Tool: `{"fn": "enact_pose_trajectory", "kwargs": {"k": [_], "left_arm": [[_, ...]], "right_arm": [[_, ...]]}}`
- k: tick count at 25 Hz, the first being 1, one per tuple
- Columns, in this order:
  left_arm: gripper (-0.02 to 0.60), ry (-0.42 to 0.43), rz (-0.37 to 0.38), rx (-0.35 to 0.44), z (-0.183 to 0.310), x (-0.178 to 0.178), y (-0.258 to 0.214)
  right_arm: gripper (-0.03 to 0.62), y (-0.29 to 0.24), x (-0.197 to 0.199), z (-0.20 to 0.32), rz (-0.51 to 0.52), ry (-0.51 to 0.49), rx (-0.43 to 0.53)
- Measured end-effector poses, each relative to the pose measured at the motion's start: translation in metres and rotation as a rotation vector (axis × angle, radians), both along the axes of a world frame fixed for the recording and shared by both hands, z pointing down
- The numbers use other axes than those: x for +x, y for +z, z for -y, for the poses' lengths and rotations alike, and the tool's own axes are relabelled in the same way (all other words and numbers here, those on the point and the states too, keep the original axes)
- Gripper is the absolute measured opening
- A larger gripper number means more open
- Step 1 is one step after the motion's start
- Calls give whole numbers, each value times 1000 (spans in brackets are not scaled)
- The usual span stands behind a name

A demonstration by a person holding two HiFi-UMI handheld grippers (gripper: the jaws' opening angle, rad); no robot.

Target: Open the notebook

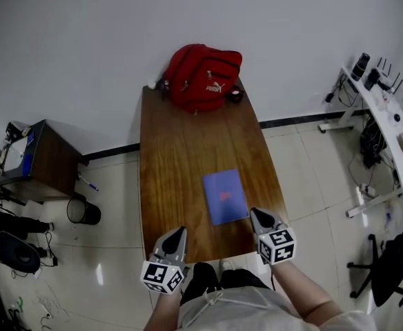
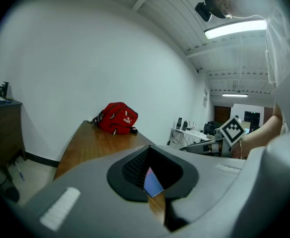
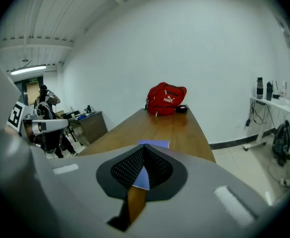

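Wooden table (image 1: 181, 150): just short of the closed notebook (image 1: 225, 196), left gripper (image 1: 179, 232) and right gripper (image 1: 258, 214), jaws together, holding nothing.

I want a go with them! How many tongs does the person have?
2. The left tongs are over the table's near edge, left of the blue notebook; the right tongs are by its near right corner. Both are shut.

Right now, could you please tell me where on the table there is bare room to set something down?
Bare wood lies between the red backpack and the blue notebook, and along the table left of the notebook. The far end is crowded by the backpack.
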State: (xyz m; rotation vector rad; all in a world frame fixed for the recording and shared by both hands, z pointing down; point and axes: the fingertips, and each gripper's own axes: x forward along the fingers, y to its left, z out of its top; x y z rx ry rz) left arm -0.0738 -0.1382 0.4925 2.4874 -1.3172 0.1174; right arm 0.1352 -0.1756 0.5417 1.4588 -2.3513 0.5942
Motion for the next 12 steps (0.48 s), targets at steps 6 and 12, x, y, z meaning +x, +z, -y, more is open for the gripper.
{"fn": "enact_pose_trajectory", "kwargs": {"k": [6, 12], "left_arm": [[6, 52, 10, -79, 34, 5, 31], [6, 94, -5, -159, 52, 24, 72]], "right_arm": [[9, 50, 4, 33, -34, 24, -150], [60, 112, 8, 51, -109, -2, -317]]}}
